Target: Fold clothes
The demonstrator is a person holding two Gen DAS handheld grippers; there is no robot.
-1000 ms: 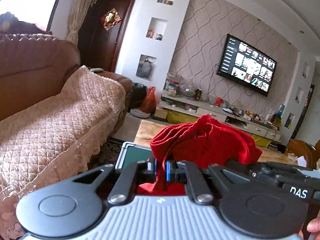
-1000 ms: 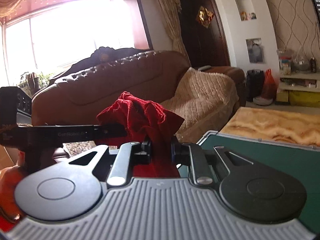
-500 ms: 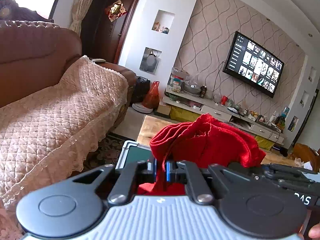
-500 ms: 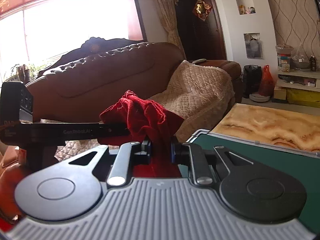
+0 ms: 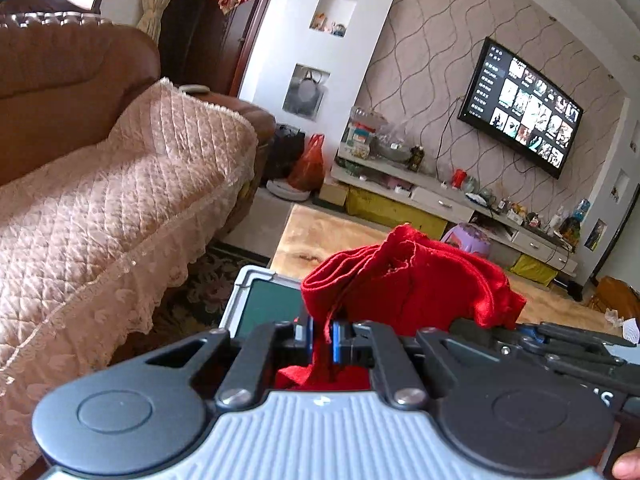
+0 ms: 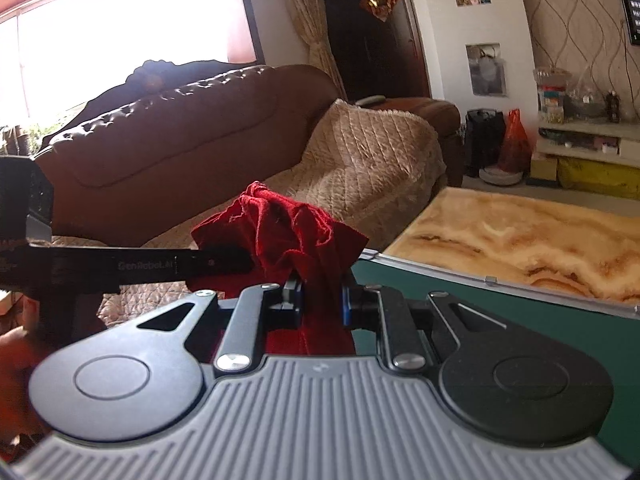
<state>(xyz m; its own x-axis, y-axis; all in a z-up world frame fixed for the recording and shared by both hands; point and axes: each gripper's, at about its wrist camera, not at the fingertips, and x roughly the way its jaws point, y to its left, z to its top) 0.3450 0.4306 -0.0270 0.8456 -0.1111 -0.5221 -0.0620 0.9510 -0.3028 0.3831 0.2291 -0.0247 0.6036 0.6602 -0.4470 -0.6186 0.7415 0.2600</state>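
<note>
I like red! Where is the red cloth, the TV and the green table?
red cloth [image 5: 420,284], left wrist view, bunched middle.
TV [image 5: 524,108], left wrist view, screen centre.
green table [image 6: 500,312], right wrist view, bare top.

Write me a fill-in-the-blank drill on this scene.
1. Both the left hand-held gripper and the right hand-held gripper are shut on a bunched cloth garment coloured ____.
2. The flat table mat beneath is coloured ____.
3. The wall-mounted television is switched ____.

Missing words: red; green; on
</note>
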